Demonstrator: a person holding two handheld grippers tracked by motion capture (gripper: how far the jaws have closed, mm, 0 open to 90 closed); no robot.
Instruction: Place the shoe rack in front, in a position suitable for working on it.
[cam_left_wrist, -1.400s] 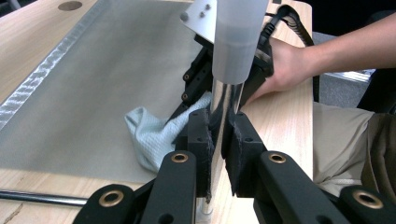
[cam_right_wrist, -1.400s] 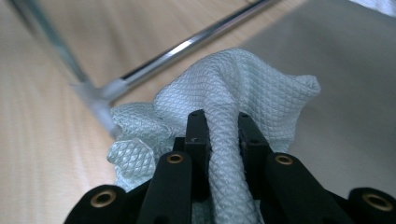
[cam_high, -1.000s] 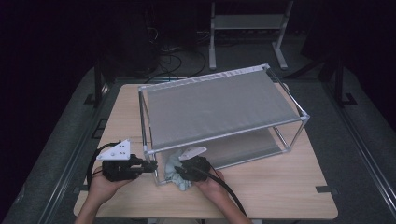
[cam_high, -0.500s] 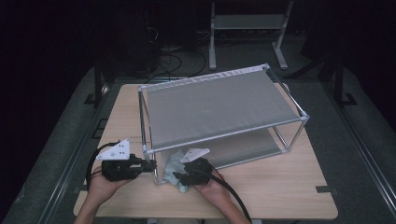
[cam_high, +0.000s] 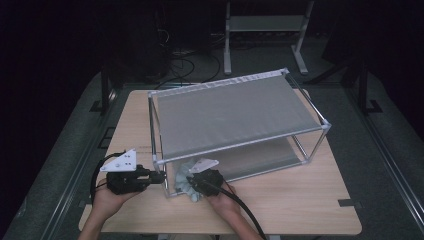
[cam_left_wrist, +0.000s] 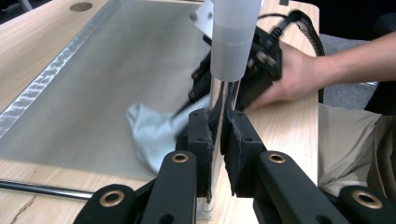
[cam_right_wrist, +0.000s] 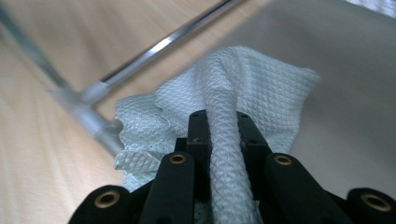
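My left gripper (cam_left_wrist: 217, 140) clamps the rack's front corner post (cam_left_wrist: 219, 100), steadying it. My right gripper (cam_right_wrist: 224, 135), jaws just closing, pinches a fold of the pale green cloth (cam_right_wrist: 224, 88) on the lower shelf (cam_right_wrist: 345, 84). I should wipe slowly, keeping the post braced.

The high view is dim, with a black surround; only the table (cam_high: 280, 200) is lit. Both gripper views are bright, and their backgrounds are blurred.

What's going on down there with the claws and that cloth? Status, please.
Left claw clamped on the rack's corner post. Right claw, jaws just closing, pinches the pale green cloth on the lower shelf. Nothing blocking.
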